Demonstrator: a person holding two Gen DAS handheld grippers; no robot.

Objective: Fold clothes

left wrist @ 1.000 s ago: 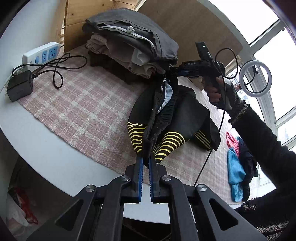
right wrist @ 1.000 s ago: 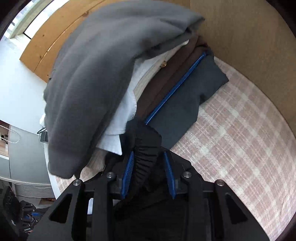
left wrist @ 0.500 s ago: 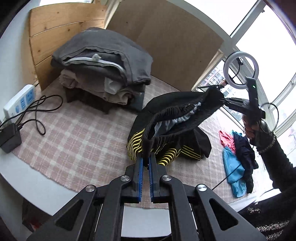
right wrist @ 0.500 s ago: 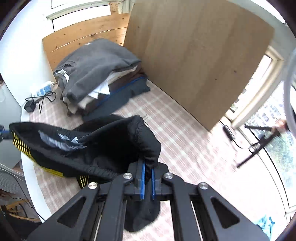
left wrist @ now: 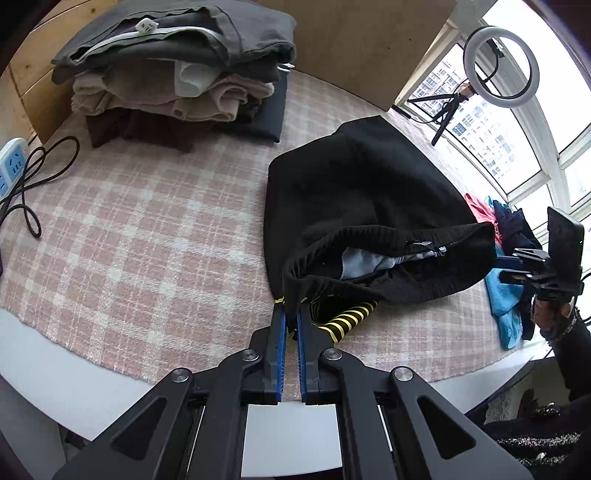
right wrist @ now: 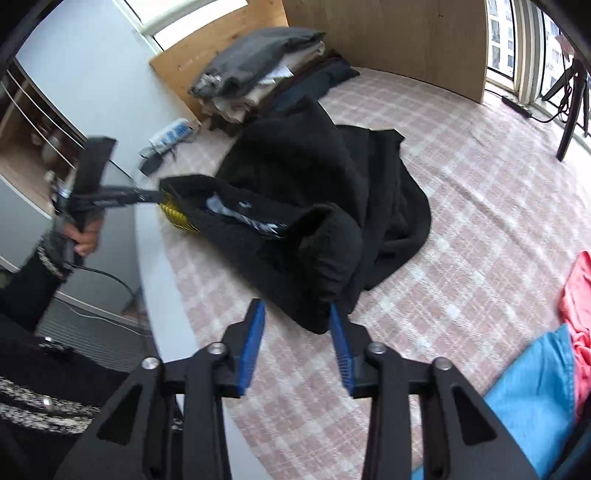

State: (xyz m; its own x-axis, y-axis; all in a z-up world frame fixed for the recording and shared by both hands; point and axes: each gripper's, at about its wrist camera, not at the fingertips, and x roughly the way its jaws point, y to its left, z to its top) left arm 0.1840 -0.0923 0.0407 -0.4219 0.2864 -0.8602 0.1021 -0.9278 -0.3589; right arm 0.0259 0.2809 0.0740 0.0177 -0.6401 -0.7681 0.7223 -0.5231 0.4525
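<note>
A black garment with yellow-striped cuffs (left wrist: 354, 206) lies spread on the pink plaid cloth (left wrist: 147, 229). My left gripper (left wrist: 291, 314) is shut on the garment's ribbed edge beside the yellow stripes; it also shows in the right wrist view as the left gripper (right wrist: 159, 195). My right gripper (right wrist: 297, 326) stands open just in front of the garment's other end (right wrist: 325, 251), whose fold touches the right finger. From the left wrist view, the right gripper (left wrist: 508, 269) sits at the garment's far right edge.
A stack of folded clothes (left wrist: 173, 62) sits at the back left against wooden boards (right wrist: 388, 33). A power strip (left wrist: 11, 166) and black cable (left wrist: 33, 184) lie at the left. Loose blue and pink clothes (right wrist: 535, 376) lie right. The table's white edge (left wrist: 74, 387) is near.
The garment, held up stretched between both grippers, has come down onto the cloth. My right gripper has opened and let go of its end; the left stays shut.
</note>
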